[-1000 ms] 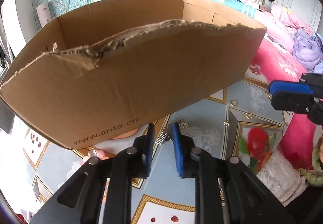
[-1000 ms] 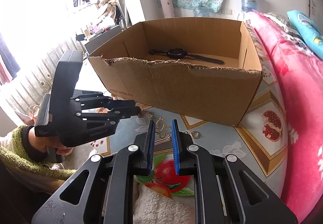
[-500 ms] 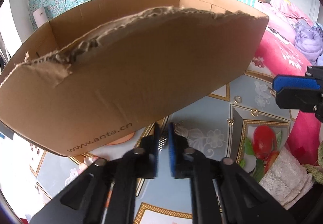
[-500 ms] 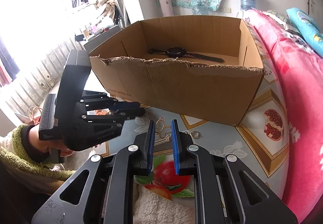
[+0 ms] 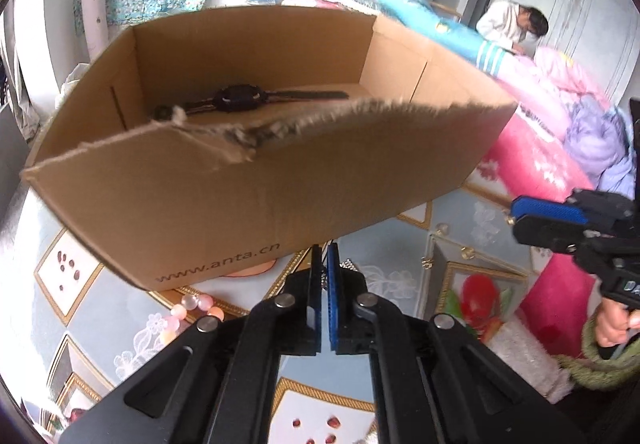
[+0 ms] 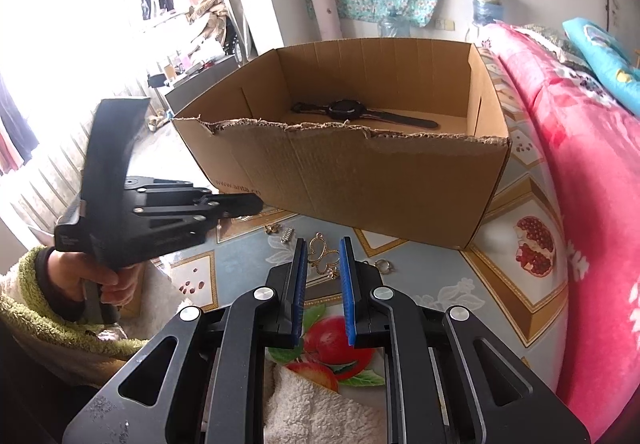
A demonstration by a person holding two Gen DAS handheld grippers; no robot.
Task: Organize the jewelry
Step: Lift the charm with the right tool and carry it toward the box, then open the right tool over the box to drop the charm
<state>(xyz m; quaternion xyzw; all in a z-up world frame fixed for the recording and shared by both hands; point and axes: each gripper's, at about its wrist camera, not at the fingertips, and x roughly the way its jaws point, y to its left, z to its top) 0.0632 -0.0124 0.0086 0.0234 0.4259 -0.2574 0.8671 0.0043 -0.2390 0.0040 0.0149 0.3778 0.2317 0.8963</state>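
Note:
A brown cardboard box stands on the patterned table cover, with a black wristwatch lying inside it. My left gripper hovers just in front of the box's near wall, its blue pads together; nothing shows between them. A silver spring-like piece lies on the cover below its tip. My right gripper is open, held above a gold openwork pendant. A small ring lies to the right of the pendant.
Pink beads lie by the box's near left corner. Small gold pieces are scattered on the cover. A pink quilted bed borders the right side. A white fleece cloth lies under the right gripper. A person sits far back.
The left gripper's jaws closed from a narrow gap to shut. It rose, so the inside of the box and the watch came into its view. The right gripper stayed still.

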